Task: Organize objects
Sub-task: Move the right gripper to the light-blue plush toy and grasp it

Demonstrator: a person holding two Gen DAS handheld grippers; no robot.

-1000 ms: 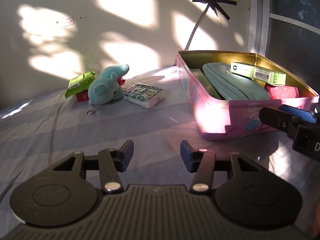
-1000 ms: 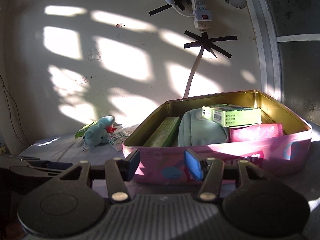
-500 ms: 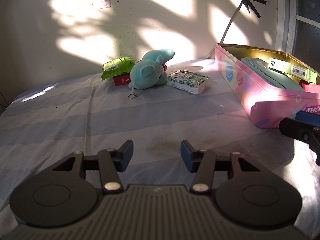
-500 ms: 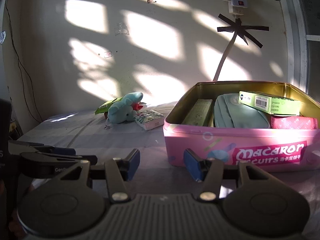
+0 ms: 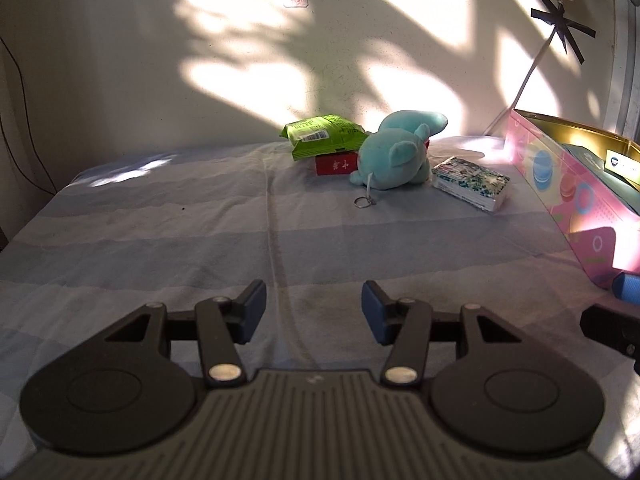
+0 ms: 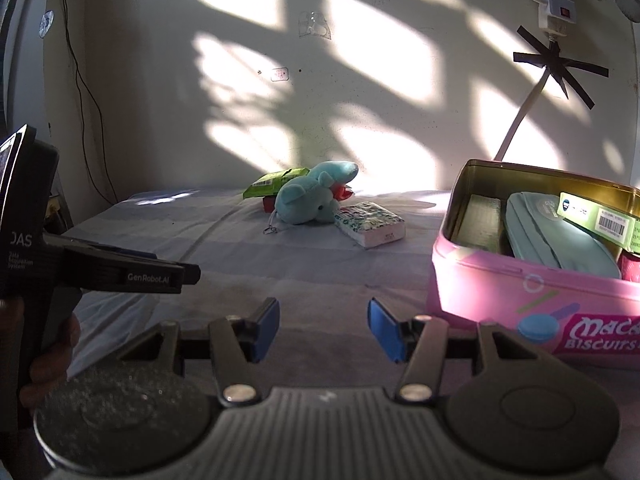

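A teal plush toy (image 5: pixel 396 156) (image 6: pixel 310 200) lies at the far side of the striped cloth, with a key ring in front of it. A green snack packet (image 5: pixel 324 136) rests on a red box (image 5: pixel 335 164) to its left. A patterned tissue pack (image 5: pixel 472 182) (image 6: pixel 370 224) lies to its right. A pink biscuit tin (image 6: pixel 500 280) (image 5: pixel 568 196) stands open on the right, holding a teal pouch (image 6: pixel 556 240), a green box (image 6: pixel 596 220) and other packs. My left gripper (image 5: pixel 314 312) and right gripper (image 6: pixel 323 330) are open, empty, well short of the objects.
The striped blue-grey cloth (image 5: pixel 160 240) covers the surface up to a sunlit wall. A power strip with a taped cable (image 6: pixel 556 8) hangs on the wall above the tin. The left gripper's body (image 6: pixel 100 268) shows at the left of the right wrist view.
Both grippers have swung left, away from the tin and toward the plush toy group. The tin has slid to the right edge of both views. Both jaws stay open.
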